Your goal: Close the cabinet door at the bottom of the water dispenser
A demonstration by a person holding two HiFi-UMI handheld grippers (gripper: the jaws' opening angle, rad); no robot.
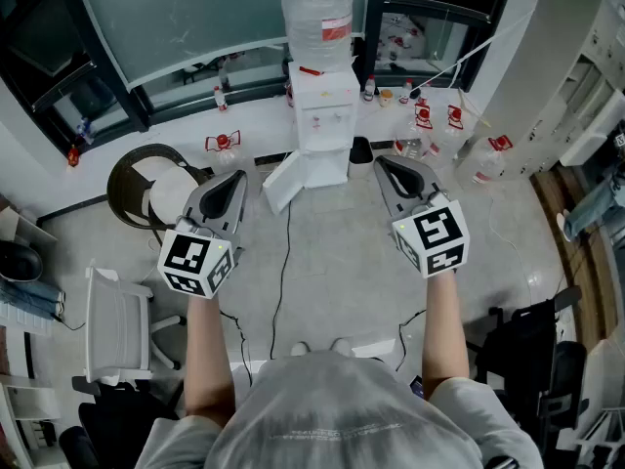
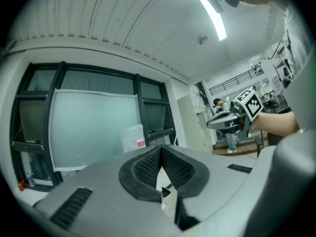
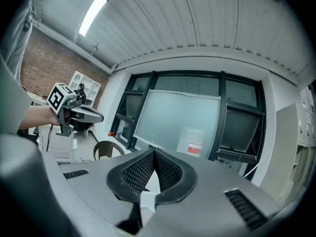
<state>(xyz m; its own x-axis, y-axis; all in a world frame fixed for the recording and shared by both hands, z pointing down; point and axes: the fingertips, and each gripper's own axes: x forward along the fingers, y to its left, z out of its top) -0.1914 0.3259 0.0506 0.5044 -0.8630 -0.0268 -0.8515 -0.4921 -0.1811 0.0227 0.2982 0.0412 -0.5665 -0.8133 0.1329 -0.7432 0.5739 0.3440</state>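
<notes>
In the head view the white water dispenser (image 1: 322, 115) stands against the far wall with a clear bottle (image 1: 317, 8) on top. Its bottom cabinet door (image 1: 281, 182) hangs open, swung out to the left. My left gripper (image 1: 237, 176) is shut and empty, held level just left of the open door and short of it. To the right of the dispenser's base, my right gripper (image 1: 383, 162) is also shut and empty. In the left gripper view the jaws (image 2: 160, 147) meet at their tips below the bottle (image 2: 133, 136). The right gripper view shows its gripper (image 3: 153, 151) closed the same way, bottle (image 3: 191, 141) beyond.
A round brown chair (image 1: 146, 184) stands left of the dispenser and a white plastic chair (image 1: 112, 325) nearer me on the left. Several water jugs (image 1: 422, 115) line the wall to the right. A black cable (image 1: 283, 262) runs across the floor. Black office chair (image 1: 532, 335) at right.
</notes>
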